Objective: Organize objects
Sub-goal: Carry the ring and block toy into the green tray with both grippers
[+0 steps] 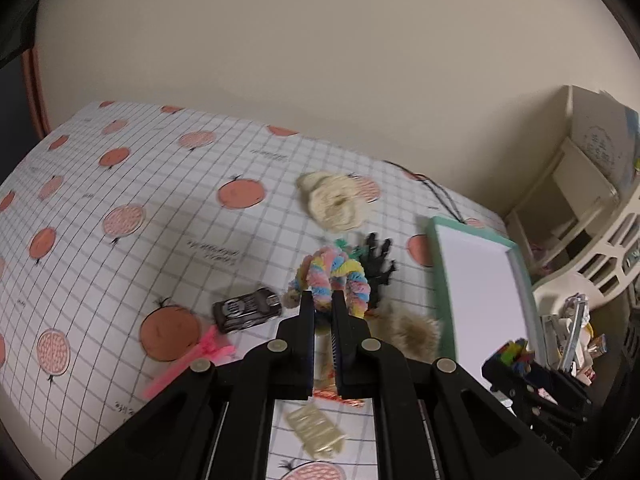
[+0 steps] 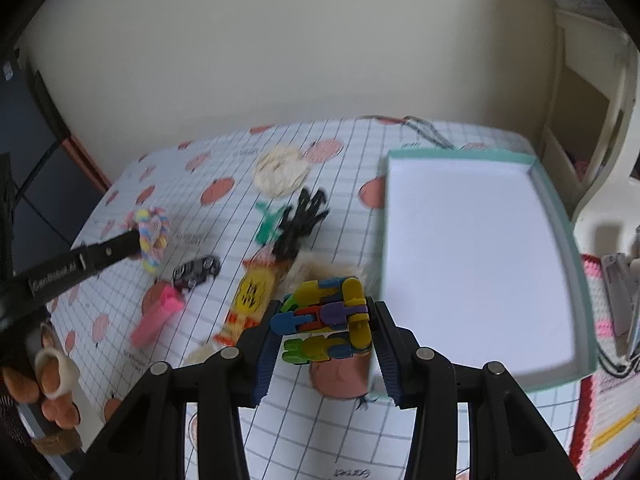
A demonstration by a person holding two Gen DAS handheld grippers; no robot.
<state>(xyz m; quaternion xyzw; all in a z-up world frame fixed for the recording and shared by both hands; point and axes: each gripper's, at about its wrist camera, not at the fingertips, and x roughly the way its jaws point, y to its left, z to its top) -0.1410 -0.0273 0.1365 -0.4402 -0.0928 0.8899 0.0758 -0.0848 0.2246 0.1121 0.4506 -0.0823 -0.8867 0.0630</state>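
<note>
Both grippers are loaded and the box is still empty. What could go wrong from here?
1. The left gripper pinches only one loop of the pastel chenille twist, so it may slip out during transfer.
2. The right gripper holds the multicolor block toy, whose jointed pieces could shift or drop before clearing the teal box wall.

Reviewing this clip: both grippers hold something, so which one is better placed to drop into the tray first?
Probably right. The right gripper, shut on the colourful block toy, sits beside the teal tray. The left gripper holds the pastel braided ring farther away.
</note>
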